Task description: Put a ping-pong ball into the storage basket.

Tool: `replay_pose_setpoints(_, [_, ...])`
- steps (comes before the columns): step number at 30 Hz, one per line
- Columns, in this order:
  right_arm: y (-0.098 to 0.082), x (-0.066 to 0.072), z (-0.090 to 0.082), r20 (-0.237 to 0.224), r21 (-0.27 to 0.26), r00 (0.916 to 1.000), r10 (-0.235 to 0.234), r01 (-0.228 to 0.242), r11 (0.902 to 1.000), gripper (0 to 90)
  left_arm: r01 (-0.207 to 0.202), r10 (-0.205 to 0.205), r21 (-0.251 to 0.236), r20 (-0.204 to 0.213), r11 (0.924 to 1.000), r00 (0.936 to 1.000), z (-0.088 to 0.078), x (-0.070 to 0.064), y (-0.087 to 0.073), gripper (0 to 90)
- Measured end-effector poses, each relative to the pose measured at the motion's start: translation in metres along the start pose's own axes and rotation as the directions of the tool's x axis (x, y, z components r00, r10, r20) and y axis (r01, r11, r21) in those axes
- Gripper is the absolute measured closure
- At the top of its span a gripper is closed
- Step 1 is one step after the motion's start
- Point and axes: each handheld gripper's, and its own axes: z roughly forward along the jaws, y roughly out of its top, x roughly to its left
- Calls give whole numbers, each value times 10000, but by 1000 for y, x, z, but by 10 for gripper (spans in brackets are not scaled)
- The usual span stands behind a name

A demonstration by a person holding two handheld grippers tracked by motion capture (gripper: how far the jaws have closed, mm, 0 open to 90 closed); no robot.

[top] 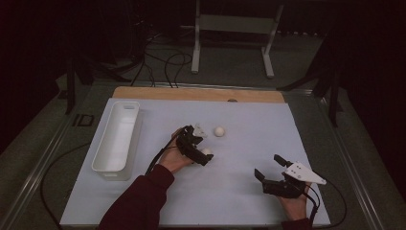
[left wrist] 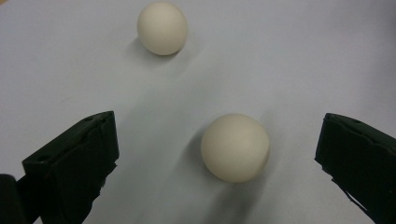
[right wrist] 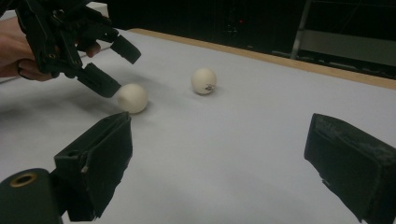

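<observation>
My left gripper is over the middle of the sheet, jaws spread wide, not gripping. The near ball lies on the sheet between those jaws, touching neither in the left gripper view. In the high view the gripper body covers most of this ball; I see only a pale edge of it. In the right gripper view one left jaw tip looks just beside the ball; I cannot tell whether it touches. The far ball lies apart, beyond the gripper, and carries a small dark mark too small to read. My right gripper is near the sheet's front right, jaws wide apart, holding nothing. The tray stands at the left edge; its inside is dim and hard to make out. The room behind is too dark to make out.
</observation>
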Motion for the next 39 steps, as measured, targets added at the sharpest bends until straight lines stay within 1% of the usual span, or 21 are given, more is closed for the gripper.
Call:
replay_pose_setpoints(3, [0,0,0,-4,12,10000,-4,4,10000,76,9,-10,129,51,9999,10000,3,0,-1,0])
replay_pose_setpoints(6, [0,0,0,1,5,10000,-7,7,10000,76,9,-10,129,51,9999,10000,3,0,-1,0])
replay_pose_setpoints(7, [0,0,0,1,5,10000,-7,7,10000,76,62,-65,219,171,9997,9998,6,-1,-1,0])
replay_pose_setpoints(13, [0,0,0,16,1,10000,5,-5,10000,76,89,-99,353,281,9993,9996,9,-1,-2,28])
replay_pose_setpoints(15, [0,0,0,12,5,10000,-5,5,10000,76,86,-94,409,187,9991,9998,10,-2,-2,36])
replay_pose_setpoints(20, [0,0,0,7,14,10000,-17,17,10000,76,145,-162,584,275,9982,9995,13,-4,-2,85])
replay_pose_setpoints(21, [0,0,0,13,13,10000,-15,15,10000,76,134,-148,620,221,9980,9996,13,-5,-2,98])
replay_pose_setpoints(23, [0,0,0,18,12,10000,-7,7,10000,76,49,-63,677,192,9977,9998,14,-6,-2,148])
replay_pose_setpoints(24, [0,0,0,18,12,10000,-10,10,10000,76,18,-31,707,186,9975,9998,14,-6,-2,160])
replay_pose_setpoints(26, [0,0,0,16,26,10000,-28,28,10000,76,-59,44,782,186,9969,9998,14,-7,-2,218])
replay_pose_setpoints(29, [0,0,0,11,32,10000,-39,39,10000,76,-144,117,881,320,9960,9994,15,-7,-3,343])
replay_pose_setpoints(31, [0,0,0,21,31,10000,-32,32,10000,76,-173,141,927,350,9955,9993,15,-7,-3,409])
replay_pose_setpoints(32, [0,0,0,22,31,10000,-33,33,10000,76,-205,162,949,462,9953,9988,15,-6,-3,446])
replay_pose_setpoints(33, [0,0,0,14,37,10000,-43,43,10000,76,-224,178,956,484,9952,9987,15,-6,-3,489])
replay_pose_setpoints(36, [0,0,0,16,46,10000,-41,41,10000,76,-221,170,965,541,9951,9984,15,-6,-3,505])
replay_pose_setpoints(39, [0,0,0,14,48,10000,-40,40,10000,76,-204,154,1032,496,9945,9987,15,-6,-2,508])
